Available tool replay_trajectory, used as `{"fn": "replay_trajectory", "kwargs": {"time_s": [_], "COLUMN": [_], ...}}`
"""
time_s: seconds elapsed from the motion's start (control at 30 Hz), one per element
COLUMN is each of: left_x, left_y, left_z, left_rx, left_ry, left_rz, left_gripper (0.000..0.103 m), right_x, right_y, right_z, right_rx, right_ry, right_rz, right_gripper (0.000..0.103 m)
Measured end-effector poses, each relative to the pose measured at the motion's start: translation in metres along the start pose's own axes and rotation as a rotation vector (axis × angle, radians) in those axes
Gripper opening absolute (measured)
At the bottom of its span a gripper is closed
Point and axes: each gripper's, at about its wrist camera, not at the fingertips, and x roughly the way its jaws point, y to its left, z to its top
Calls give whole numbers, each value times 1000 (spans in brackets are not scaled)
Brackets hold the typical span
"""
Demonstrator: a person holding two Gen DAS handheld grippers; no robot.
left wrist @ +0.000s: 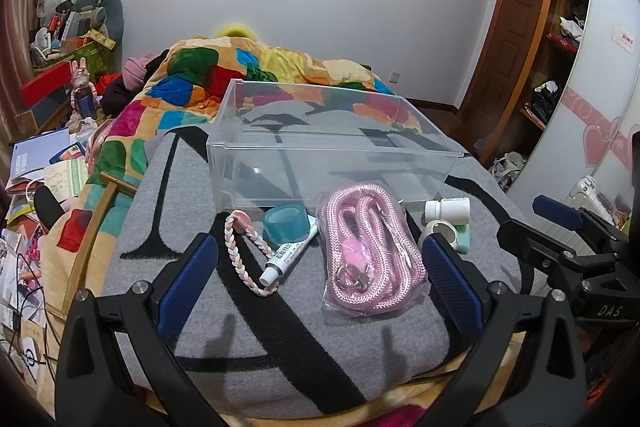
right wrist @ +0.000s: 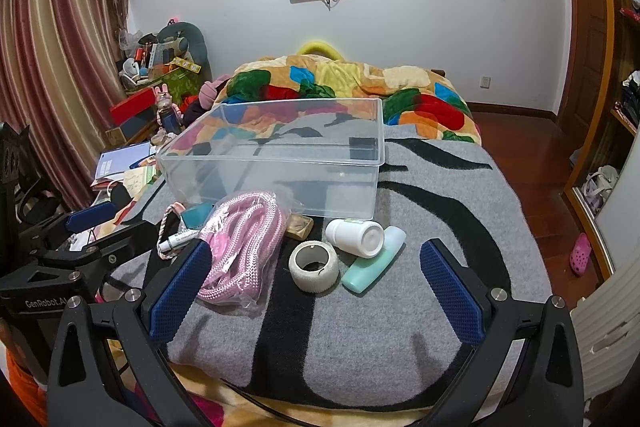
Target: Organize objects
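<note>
Clear bin [left wrist: 336, 147] sits empty on bed blanket [left wrist: 280, 327], clutter just in front. Left gripper [left wrist: 320, 279] and right gripper [right wrist: 316, 287] hover low, jaws spread, holding nothing. Brown item behind pink rope [right wrist: 244, 243] unclear.

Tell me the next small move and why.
Probably lower the right hand-held gripper onto the white tape roll: both grippers are open and empty, the clear bin holds nothing, and the roll lies between its fingers.

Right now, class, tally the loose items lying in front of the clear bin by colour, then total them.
Pink: 2, bagged pink rope, braided pink-white cord
Teal: 2, tape roll, squeeze bottle
White: 3, pill bottle, gauze roll, ointment tube
Tan: 1, small block
Total: 8
</note>
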Motion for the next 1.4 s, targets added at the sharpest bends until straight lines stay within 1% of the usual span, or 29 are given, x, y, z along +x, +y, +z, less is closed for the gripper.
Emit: {"fn": "replay_trajectory", "kwargs": {"time_s": [0.3, 0.5, 0.53, 0.57, 0.63, 0.7, 0.73, 0.8, 0.83, 0.87, 0.9, 0.97, 1.0, 1.07, 1.17, 1.3, 1.33, 1.37, 1.4], "left_x": [2, 7, 8, 10, 14, 18, 20, 23, 26, 29, 33, 40, 45, 54, 66, 72, 73, 74, 75], "left_y": [2, 5, 6, 7, 10, 16, 20, 30, 35, 42, 47, 56, 61, 69, 72, 66, 66, 65, 65], "left_z": [-2, -4, -4, -4, -4, -3, -3, -2, -1, 0, 1, 1, 1, -1, -4, -5, -4, -4, -4], "left_rx": [-6, -11, -12, -13, -14, -22, -28, -49, -60, -72, -78, -84, -91, -111, -115, -88, -86, -86, -86], "left_ry": [10, 18, 20, 26, 41, 53, 57, 70, 79, 92, 102, 126, 140, 172, 201, 189, 185, 185, 185], "left_rz": [-11, -17, -16, -14, -7, 4, 11, 20, 24, 32, 45, 66, 67, 62, 66, 76, 73, 76, 82], "left_gripper": [103, 103, 99, 93, 85, 80, 76, 69, 64, 59, 57, 47, 45, 41, 39, 38, 32, 24, 21], "right_x": [0, 8, 10, 12, 17, 23, 25, 31, 34, 37, 37, 41, 42, 45, 52, 65, 68, 70, 73], "right_y": [-2, -6, -7, -9, -15, -19, -22, -29, -32, -38, -41, -47, -49, -52, -53, -50, -49, -47, -47], "right_z": [1, -3, -4, -5, -7, -9, -10, -12, -14, -16, -16, -19, -20, -22, -24, -22, -21, -21, -20], "right_rx": [7, 12, 13, 20, 38, 51, 57, 75, 82, 93, 98, 108, 108, 106, 103, 113, 116, 114, 111], "right_ry": [-7, 17, 22, 29, 45, 64, 75, 96, 105, 114, 118, 132, 140, 156, 177, 204, 210, 213, 215], "right_rz": [4, 21, 22, 24, 22, 19, 16, 5, -1, -13, -20, -36, -43, -52, -52, -22, -15, -18, -24], "right_gripper": [103, 103, 103, 102, 97, 86, 84, 73, 70, 63, 59, 54, 51, 48, 47, 47, 47, 47, 45]}}
